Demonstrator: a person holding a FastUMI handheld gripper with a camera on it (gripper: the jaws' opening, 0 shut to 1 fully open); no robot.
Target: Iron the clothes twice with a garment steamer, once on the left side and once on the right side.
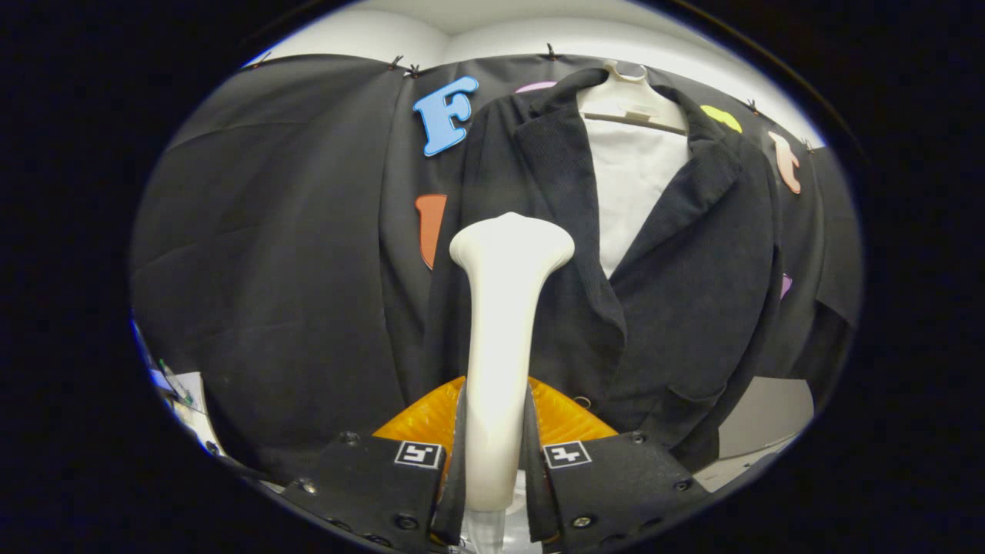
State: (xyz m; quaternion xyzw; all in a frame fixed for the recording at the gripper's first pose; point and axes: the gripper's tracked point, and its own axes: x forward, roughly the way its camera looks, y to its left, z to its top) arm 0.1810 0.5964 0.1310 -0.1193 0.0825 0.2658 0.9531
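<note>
**No readable writing**

No words, brands or numbers can be read on anything here. The only signs are two square black-and-white markers (419, 454), one on each black finger block of the gripper (494, 454), left and right of the white steamer (504, 323) clamped between them. Their patterns are code blocks, not letters.

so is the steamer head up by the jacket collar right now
No: the steamer, clamped between the gripper fingers, has its head against the black jacket panel well below the collar.
</note>
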